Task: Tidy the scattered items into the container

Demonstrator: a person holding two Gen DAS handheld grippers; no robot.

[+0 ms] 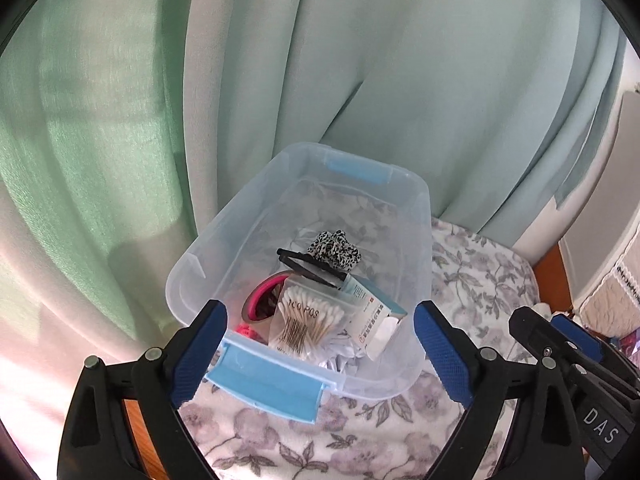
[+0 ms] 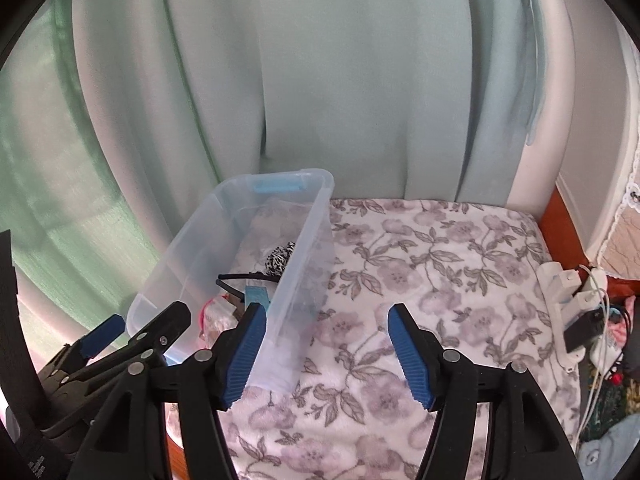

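- The left gripper (image 1: 320, 344) hangs wide open and empty, its pads either side of the bin's (image 1: 416, 216) near end, above the blue latch (image 1: 272, 384).
- The right gripper (image 2: 326, 354) is also spread wide, holding nothing, its left pad just beside the bin's right wall.
- Inside, just ahead of the left gripper: swabs (image 1: 304, 320), a box (image 1: 372, 320), a pink roll (image 1: 260, 300), a black clip (image 1: 312, 266), a scrunchie (image 1: 334, 252).
- No loose item shows on the blanket (image 2: 420, 264); the tidying looks finished, so the next move is probably backing clear.
- Open blanket lies right of the right gripper; the curtain (image 1: 400, 80) hangs close behind the bin.
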